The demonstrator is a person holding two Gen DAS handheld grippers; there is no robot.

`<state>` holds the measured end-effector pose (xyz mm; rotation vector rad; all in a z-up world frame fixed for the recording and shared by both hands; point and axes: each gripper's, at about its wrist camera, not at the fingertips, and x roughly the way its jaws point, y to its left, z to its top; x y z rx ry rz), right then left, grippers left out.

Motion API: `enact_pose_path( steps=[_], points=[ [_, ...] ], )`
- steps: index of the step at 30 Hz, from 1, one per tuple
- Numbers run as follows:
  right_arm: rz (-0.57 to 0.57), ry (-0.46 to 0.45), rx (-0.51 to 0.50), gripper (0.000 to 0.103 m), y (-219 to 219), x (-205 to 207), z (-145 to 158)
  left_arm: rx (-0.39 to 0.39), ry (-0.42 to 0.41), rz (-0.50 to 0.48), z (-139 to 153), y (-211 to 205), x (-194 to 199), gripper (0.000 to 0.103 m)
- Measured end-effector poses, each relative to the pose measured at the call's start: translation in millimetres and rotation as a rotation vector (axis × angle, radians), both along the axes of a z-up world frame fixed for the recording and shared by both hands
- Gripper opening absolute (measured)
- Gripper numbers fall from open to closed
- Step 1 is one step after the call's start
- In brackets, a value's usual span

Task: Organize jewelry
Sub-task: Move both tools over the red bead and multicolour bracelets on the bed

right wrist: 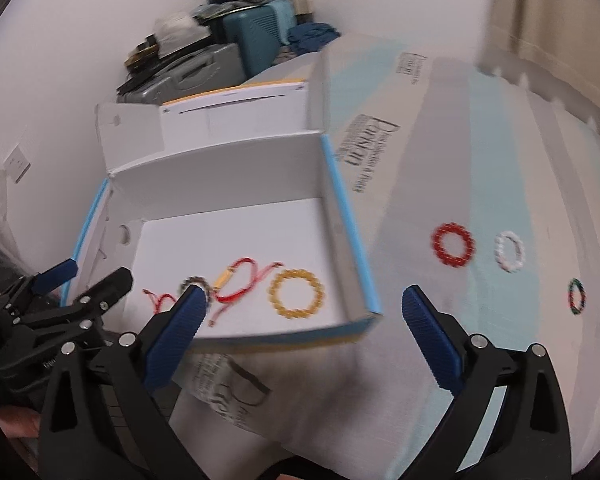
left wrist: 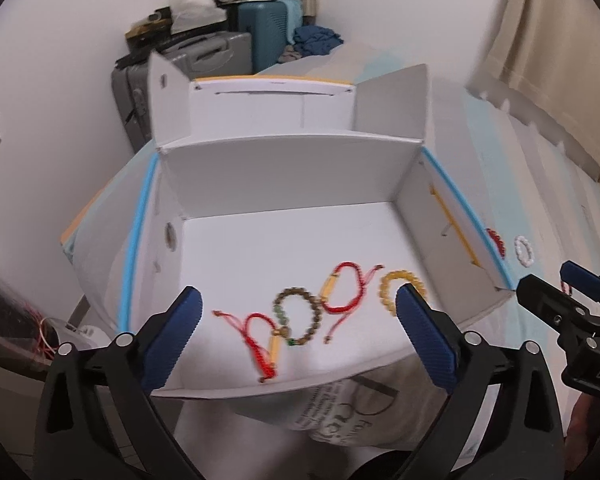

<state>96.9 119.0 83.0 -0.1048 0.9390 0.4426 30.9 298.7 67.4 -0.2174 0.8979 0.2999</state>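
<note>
Both wrist cameras are looking steeply down, close in. Left is facing the white box (left wrist: 284, 240) squarely; right is sitting rightward, sharing it.

In the box (left wrist: 260, 184) we see four bracelets in a row along its near edge (left wrist: 296, 312). To its right, on the cloth (right wrist: 440, 160), lie three more bracelets (right wrist: 453, 244), well apart from the box.
</note>
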Motion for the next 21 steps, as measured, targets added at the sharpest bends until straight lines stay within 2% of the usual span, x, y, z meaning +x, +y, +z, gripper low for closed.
enact_pose_path(
  steps=[11,21],
  points=[
    [-0.146,-0.027,0.014,0.095,-113.0,0.1,13.4,-0.005,-0.025,-0.144,9.2,-94.6,23.4,0.097],
    [-0.292,-0.031,0.008,0.096,-219.5,7.0,11.6,-0.008,-0.053,-0.278,13.4,-186.5,56.4,0.097]
  ],
)
